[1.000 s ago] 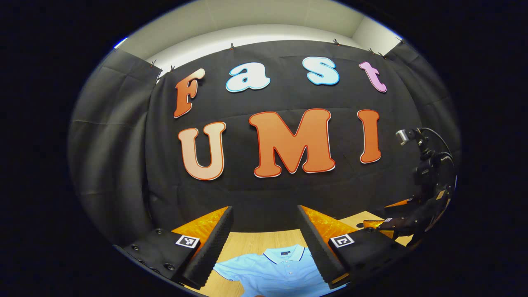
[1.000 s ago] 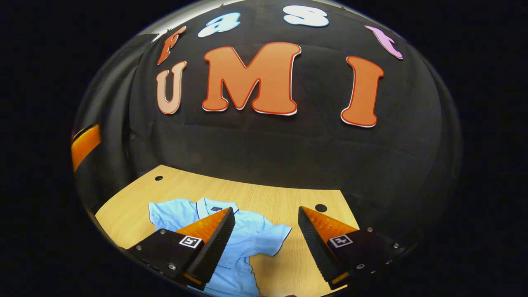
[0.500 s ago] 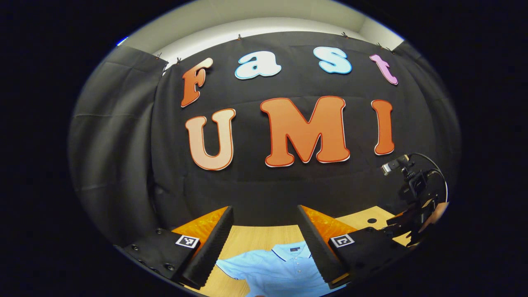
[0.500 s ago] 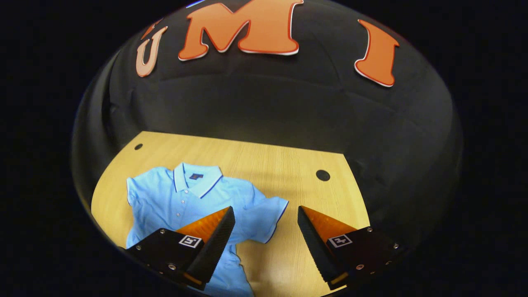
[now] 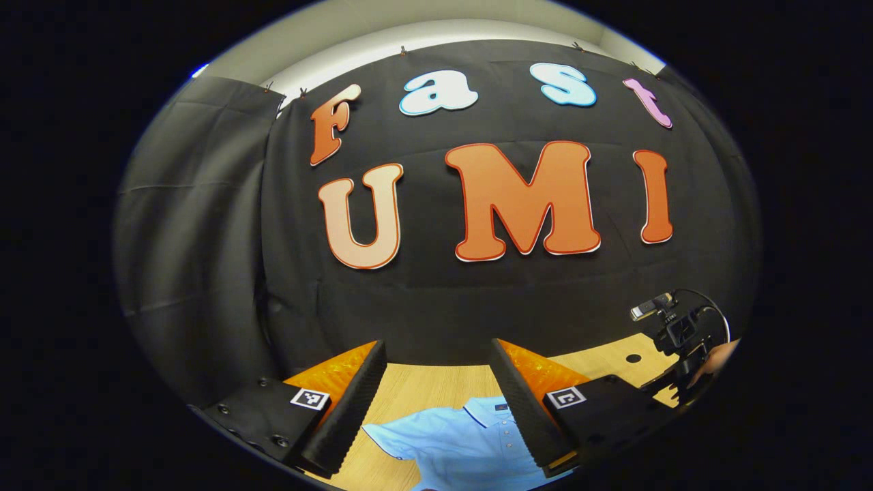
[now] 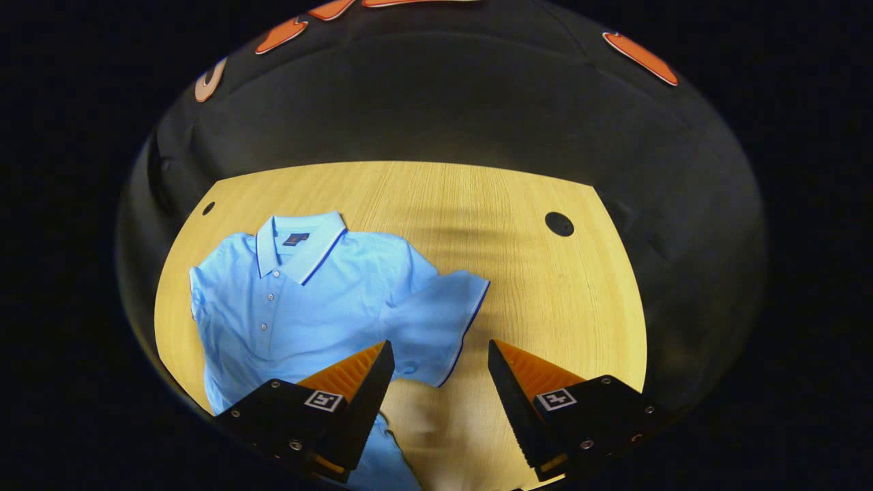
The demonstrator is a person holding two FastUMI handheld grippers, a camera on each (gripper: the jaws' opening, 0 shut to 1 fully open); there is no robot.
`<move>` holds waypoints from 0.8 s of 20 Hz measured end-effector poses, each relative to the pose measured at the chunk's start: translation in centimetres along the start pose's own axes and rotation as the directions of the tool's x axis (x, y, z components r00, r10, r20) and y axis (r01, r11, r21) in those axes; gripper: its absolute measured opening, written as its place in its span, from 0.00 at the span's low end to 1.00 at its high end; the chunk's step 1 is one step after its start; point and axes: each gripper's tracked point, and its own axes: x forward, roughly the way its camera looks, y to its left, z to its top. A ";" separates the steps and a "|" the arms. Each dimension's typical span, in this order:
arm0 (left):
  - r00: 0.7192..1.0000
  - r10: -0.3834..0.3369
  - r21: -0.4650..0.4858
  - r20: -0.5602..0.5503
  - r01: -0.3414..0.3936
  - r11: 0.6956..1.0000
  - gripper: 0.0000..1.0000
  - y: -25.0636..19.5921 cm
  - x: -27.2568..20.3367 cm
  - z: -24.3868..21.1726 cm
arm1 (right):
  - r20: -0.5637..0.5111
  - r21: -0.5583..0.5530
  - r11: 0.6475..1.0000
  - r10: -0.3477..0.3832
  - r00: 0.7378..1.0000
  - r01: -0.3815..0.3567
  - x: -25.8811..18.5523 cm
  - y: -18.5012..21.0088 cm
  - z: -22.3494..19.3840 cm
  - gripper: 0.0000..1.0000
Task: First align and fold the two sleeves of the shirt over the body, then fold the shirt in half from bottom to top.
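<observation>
A light blue polo shirt [image 6: 307, 300] lies flat on the wooden table [image 6: 545, 293], collar toward the far wall, buttons up. Its right-hand sleeve [image 6: 436, 327] spreads out sideways with a dark trimmed hem. My right gripper [image 6: 436, 354] hovers open above the table, just off that sleeve's hem, holding nothing. In the left gripper view the shirt's collar and shoulder [image 5: 457, 440] show low between the fingers of my left gripper [image 5: 436, 358], which is open and empty above the table's near side. The right gripper's body [image 5: 678, 341] and a hand appear at the far right there.
Two round dark holes sit in the tabletop, one at far left [image 6: 208, 207] and one at far right [image 6: 558, 223]. Black cloth walls close the table on the far and left sides. Bare wood [image 6: 580, 320] stretches right of the shirt.
The right gripper has tipped downward and come closer over the table, so the whole shirt top now shows. The left gripper has drifted a little left and tilted slightly down.
</observation>
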 end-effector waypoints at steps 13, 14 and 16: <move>0.999 -0.019 0.005 0.046 0.019 1.000 1.00 -1.1 -0.5 1.3 | -0.192 0.074 0.997 -0.010 0.981 0.024 5.9 -0.3 -3.4 0.65; 0.999 -0.018 0.004 0.047 0.018 1.000 0.99 -1.1 -0.6 1.3 | -0.198 0.092 0.995 -0.006 0.980 0.025 6.1 -0.2 -3.6 0.58; 0.999 -0.010 -0.001 0.044 0.010 1.000 0.99 -0.8 -0.7 1.3 | -0.196 0.131 0.991 -0.001 0.981 0.027 5.9 0.0 -3.6 0.40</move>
